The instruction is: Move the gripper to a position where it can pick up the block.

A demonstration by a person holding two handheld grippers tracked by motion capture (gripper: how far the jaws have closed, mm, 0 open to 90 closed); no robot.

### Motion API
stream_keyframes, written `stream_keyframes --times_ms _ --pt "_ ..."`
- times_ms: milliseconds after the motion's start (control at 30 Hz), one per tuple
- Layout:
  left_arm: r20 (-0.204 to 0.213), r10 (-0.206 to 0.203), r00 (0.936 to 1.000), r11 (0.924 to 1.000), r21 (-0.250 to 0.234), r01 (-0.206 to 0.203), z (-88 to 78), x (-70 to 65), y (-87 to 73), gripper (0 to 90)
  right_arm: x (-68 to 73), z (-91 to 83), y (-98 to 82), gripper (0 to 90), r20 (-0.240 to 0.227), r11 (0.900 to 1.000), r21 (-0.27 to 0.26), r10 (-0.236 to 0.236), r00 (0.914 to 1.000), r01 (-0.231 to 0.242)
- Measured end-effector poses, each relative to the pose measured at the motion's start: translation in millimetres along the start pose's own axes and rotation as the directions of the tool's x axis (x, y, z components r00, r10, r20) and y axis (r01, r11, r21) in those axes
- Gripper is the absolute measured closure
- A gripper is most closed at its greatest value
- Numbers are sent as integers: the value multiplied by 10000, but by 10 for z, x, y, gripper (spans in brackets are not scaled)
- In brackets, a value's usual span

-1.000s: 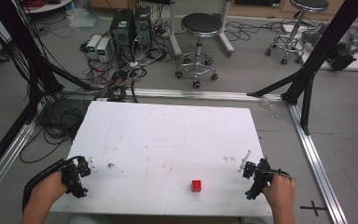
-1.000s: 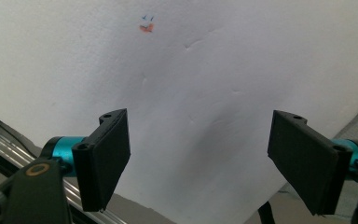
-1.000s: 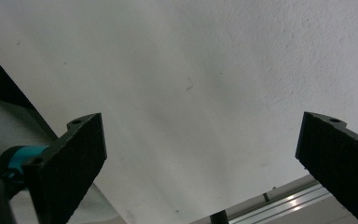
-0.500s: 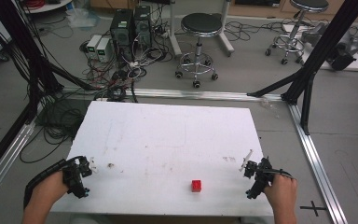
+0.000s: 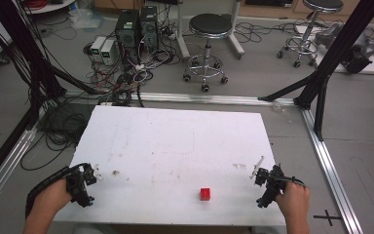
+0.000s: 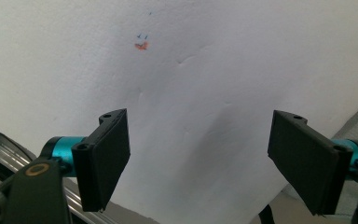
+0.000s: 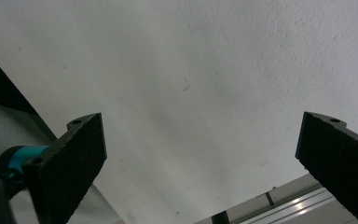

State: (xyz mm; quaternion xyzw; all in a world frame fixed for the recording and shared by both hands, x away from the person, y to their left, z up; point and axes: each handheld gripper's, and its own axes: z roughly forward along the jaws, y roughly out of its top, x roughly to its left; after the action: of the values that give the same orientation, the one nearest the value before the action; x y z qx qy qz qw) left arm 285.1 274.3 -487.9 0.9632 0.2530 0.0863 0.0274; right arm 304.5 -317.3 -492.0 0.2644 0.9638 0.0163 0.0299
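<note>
White table [image 5: 175, 146] is lying bare except for a red cube [image 5: 205, 193] near its front edge. Left gripper [image 5: 80, 183] and right gripper [image 5: 265, 183] are resting well either side of the cube, jaws spread, empty. Right is sitting nearer; approaching squarely is advisable

left gripper [image 5: 91, 179] is held in the left hand [image 5: 53, 195] at the near left, forearm entering from the near edge. its jaws stand wide apart, nothing between them. right gripper [image 5: 259, 176] is held in the right hand [image 5: 292, 200] at the near right, jaws likewise spread wide and empty.
</note>
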Motion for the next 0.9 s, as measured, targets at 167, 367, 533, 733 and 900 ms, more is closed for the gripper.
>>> stream_keyframes --times_ms 167,367,533,733,900 --pt "44 19 10000 10000 -19 -19 -4 -6 11 212 6 36 24 9 -167 10000 -1 -48 9998 48" --pt "-38 -62 10000 9999 -141 61 -54 5 -18 211 -11 -19 87 9 -251 9993 -354 -148 9996 139" --pt "19 -101 9999 9998 -150 101 -71 15 -26 211 -7 -124 189 9 -254 9976 -619 -315 9992 299" --pt "70 -88 9999 9996 -261 89 -70 3 -14 211 44 -223 379 9 -136 9917 -782 -1037 9945 1023" --pt "84 -73 9999 9994 -329 76 -90 9 -13 211 97 -286 559 9 -66 9839 -946 -1531 9882 1518"
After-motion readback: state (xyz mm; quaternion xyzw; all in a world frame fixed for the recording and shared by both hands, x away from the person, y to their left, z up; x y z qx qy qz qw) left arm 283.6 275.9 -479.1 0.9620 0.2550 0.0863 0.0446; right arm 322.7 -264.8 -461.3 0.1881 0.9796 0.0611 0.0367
